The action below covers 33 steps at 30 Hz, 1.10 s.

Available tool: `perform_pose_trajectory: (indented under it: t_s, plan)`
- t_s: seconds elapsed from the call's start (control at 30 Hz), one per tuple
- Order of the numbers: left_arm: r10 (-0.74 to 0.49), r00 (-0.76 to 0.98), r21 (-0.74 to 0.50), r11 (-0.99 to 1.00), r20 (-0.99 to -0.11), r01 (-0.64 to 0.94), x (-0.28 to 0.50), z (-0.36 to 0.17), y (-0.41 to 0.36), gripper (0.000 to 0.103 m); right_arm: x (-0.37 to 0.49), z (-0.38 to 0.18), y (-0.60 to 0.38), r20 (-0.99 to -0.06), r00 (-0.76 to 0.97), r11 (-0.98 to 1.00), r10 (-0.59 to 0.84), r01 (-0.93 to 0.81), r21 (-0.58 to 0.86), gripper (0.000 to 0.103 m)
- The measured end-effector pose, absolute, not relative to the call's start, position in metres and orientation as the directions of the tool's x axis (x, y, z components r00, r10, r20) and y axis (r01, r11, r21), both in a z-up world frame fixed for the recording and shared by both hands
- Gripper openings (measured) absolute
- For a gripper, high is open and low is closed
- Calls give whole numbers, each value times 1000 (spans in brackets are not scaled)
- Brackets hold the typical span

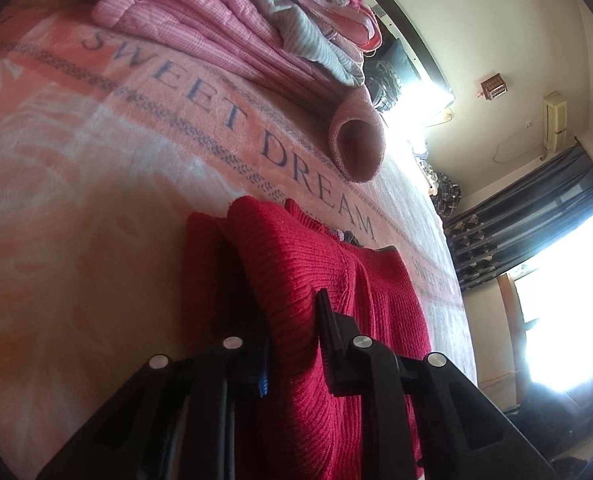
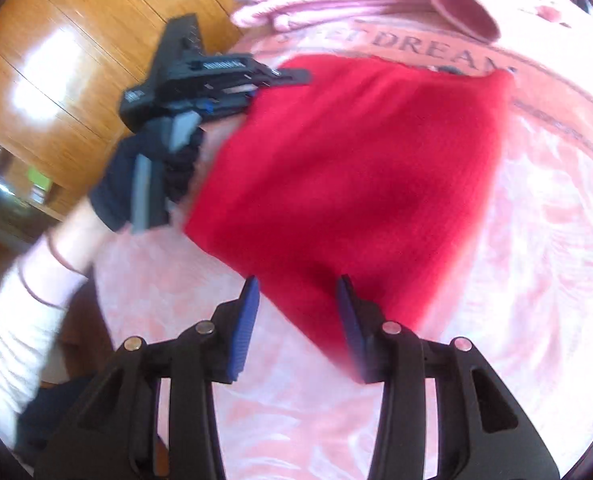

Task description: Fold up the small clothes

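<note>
The red knit [image 2: 356, 168] lies on the pink blanket [image 2: 536, 280], just below the "SWEET DREAM" lettering. It looks soft, thick and limp, likely to sag and stretch, so doubled edges or corners make the surest holds. The left gripper [image 1: 292, 320] is clamped on a bunched fold of it; the right gripper [image 2: 298, 308] stands spread, its near edge between the fingers.

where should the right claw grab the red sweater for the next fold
Probably the near corner of the red sweater, which sits between the open right claw fingers. Come in low from the near side: the knit lies flat on the pink blanket, its hem edge free.
</note>
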<state>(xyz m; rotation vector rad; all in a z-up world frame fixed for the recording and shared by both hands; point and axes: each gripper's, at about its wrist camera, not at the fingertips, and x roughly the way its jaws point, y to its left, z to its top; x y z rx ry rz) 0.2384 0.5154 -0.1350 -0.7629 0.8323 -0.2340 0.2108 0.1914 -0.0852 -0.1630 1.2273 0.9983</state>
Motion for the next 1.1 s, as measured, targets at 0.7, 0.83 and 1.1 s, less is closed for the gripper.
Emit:
perform_pose_trajectory:
  t_s: [0.7,0.83,1.1]
  plan:
    - [-365,641,-579,800,-675,-154,98,-109,488,42,221,-84,144,-817,27,631,576,-650,423,47]
    - [-416,609,-612,777,-675,-148,83,-123,472,42,219,-89,145,-824,18,652,566,-622,434,47]
    - [-400,614,-579,807,-680,-116,80,-124,462,4,215,-106,159,-844,-1,669,536,-609,426,47]
